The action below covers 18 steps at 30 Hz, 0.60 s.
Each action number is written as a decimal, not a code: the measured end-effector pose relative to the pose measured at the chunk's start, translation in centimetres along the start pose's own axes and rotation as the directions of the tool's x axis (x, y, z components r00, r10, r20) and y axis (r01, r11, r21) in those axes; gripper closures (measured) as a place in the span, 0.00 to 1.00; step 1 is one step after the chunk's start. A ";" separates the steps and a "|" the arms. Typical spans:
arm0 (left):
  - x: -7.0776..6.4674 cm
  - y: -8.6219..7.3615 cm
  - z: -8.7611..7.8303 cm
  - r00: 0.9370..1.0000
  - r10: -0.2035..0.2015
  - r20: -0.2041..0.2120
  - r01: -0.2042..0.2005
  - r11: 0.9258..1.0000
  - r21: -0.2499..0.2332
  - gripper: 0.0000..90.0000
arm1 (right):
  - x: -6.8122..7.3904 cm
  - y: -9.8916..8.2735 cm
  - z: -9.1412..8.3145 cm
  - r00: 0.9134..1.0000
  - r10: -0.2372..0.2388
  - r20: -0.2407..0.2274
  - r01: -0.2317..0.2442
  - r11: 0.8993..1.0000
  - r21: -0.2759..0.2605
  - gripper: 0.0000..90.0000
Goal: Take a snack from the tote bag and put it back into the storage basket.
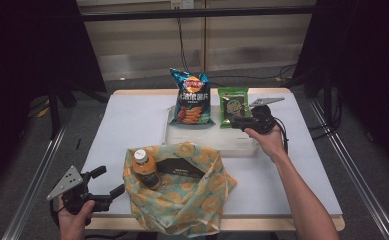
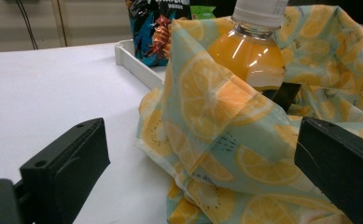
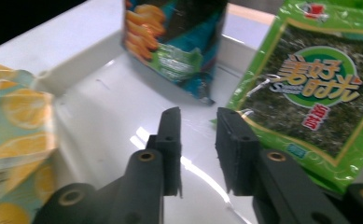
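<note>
Nearest the high camera, at six o'clock on the table (image 1: pixel 132 115), a fruit-print cloth bag (image 1: pixel 182 200) slumps over the front edge, its mouth gaping upward. An orange juice bottle (image 1: pixel 146 169) with a white cap leans inside it at the bag's nine o'clock side, and a flat black box (image 1: pixel 181 169) lies across the opening beside it.

At about eight o'clock from the bag, off the table's near-left corner, a hand holds the left gripper (image 1: pixel 107 182). Its jaws are spread wide and pinch nothing; in the left gripper view the bag's cloth (image 2: pixel 226 140) and the bottle (image 2: pixel 251 51) sit just ahead between the two black jaws, with no pad touching them.

A shallow white tray (image 1: pixel 207 142) sits past the bag, toward twelve o'clock. A blue chip bag (image 1: pixel 191 97) stands upright at the tray's far edge, and a green seaweed packet (image 1: pixel 233 106) stands just beside it at the chip bag's three o'clock.

The right gripper (image 1: pixel 238 121) hovers at the seaweed packet's lower edge, roughly two o'clock from the cloth bag, the forearm reaching in from the lower right. In the right gripper view its jaws stand slightly apart with bare tray floor between them; the seaweed packet (image 3: pixel 310 93) lies right beside the right-hand jaw, and whether it touches I cannot tell.
</note>
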<state>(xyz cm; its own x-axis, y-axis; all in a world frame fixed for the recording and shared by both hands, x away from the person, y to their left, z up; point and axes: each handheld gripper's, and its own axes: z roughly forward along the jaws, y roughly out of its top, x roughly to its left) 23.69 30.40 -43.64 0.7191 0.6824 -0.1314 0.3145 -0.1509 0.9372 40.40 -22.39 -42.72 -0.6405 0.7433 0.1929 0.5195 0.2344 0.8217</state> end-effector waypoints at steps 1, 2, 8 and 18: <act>-0.1 0.1 0.0 1.000 -0.005 -0.008 0.005 1.000 -0.006 0.04 | 1.2 -0.1 -0.7 1.000 -0.012 -0.018 0.011 1.000 -0.023 0.72; -0.1 0.2 -0.1 1.000 -0.007 -0.005 0.007 1.000 -0.006 0.05 | 1.7 -0.2 -1.0 0.999 -0.017 -0.032 0.016 0.999 -0.029 0.69; -0.7 0.7 -0.5 1.000 0.011 -0.018 -0.011 1.000 -0.009 0.14 | 4.8 -0.7 -2.9 0.995 -0.046 -0.086 0.040 0.996 -0.075 0.62; -1.8 2.3 -0.2 0.999 0.046 -0.003 -0.046 0.999 -0.018 0.38 | 9.0 -0.3 -5.2 0.983 -0.094 -0.155 0.077 0.991 -0.110 0.60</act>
<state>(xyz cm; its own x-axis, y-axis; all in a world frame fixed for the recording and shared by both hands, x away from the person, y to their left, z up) 23.01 29.02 -41.22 0.7310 0.6768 -0.0870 0.2695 -0.1692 0.9480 31.50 -19.06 -38.44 -0.7664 0.6118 0.1960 0.4034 0.2208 0.8880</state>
